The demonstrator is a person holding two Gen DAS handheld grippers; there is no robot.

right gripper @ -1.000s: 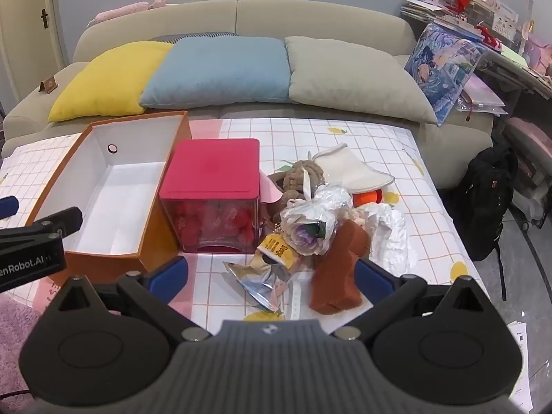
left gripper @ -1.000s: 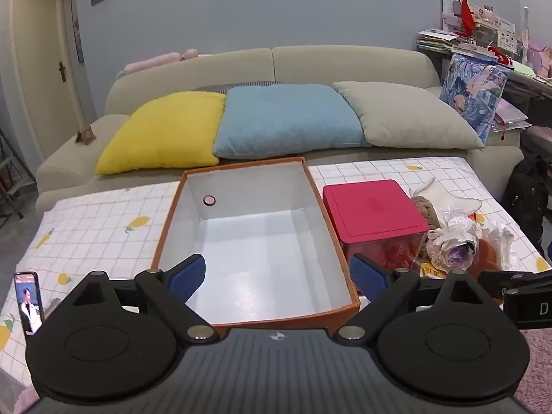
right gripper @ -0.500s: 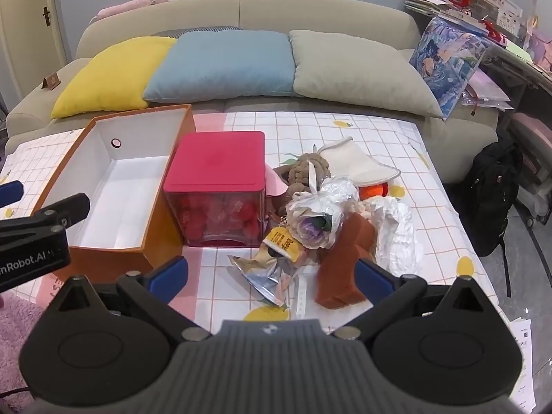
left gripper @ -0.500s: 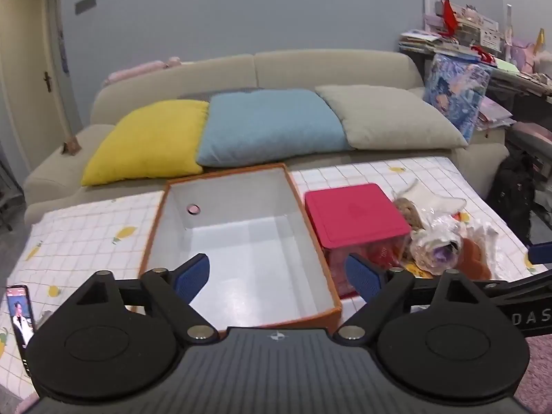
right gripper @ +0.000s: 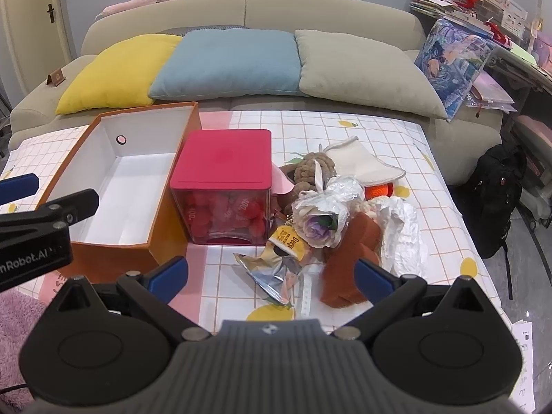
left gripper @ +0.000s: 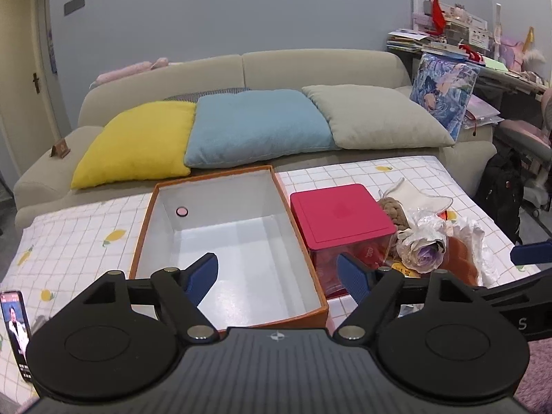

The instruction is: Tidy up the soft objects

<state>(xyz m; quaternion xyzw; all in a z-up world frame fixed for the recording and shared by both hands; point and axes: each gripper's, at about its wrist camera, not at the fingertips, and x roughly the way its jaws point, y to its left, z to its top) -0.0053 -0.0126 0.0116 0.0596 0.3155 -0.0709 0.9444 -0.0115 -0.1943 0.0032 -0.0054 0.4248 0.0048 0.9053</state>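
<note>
left gripper (left gripper: 277,276) drew back from orange box (left gripper: 312,314) | both jaws spread, unladen

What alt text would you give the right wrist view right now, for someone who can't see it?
The open, empty right gripper hangs above a heap of soft items: a rust-brown plush, a wrapped purple flower and a cream sock. Left of the heap stand a red-lidded box and an open orange box.

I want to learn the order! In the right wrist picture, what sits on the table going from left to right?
orange box → red-lidded clear box → wrapped purple flower → white plastic bag
</note>
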